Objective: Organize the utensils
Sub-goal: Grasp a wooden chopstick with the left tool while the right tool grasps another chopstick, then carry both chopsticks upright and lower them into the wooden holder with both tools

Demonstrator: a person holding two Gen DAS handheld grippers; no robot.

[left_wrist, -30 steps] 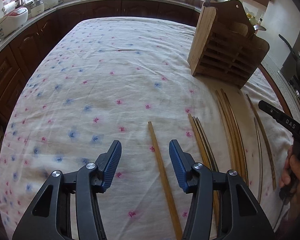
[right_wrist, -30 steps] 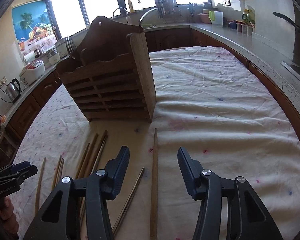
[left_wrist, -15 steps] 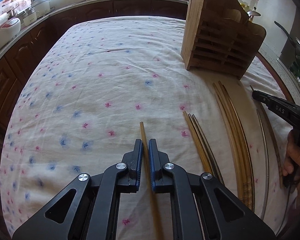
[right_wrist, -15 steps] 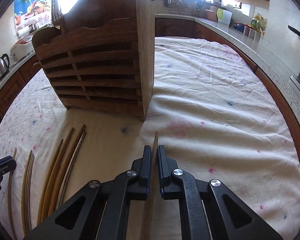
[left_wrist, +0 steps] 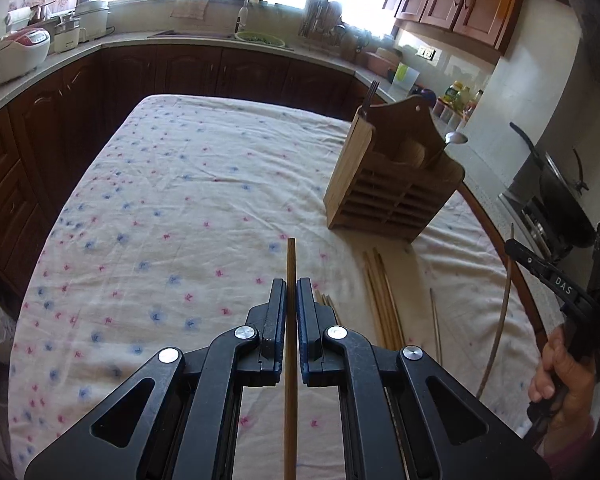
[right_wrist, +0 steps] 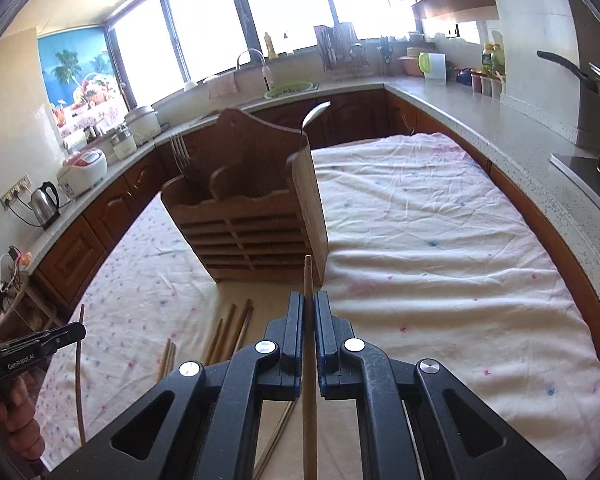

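My left gripper is shut on a wooden chopstick and holds it above the floral tablecloth. My right gripper is shut on another wooden chopstick, lifted and pointing at the wooden utensil holder. The holder also shows in the left wrist view, upright at the right, with a fork and a spoon standing in it. Several more chopsticks lie on the cloth in front of the holder; they also show in the right wrist view.
Dark wood cabinets and a counter with a sink, rice cookers and jars ring the table. A stove with a pan stands at the right. A kettle sits on the left counter.
Both grippers closed on their chopsticks and have since lifted them off the cloth; the views now look higher, toward the holder and windows.
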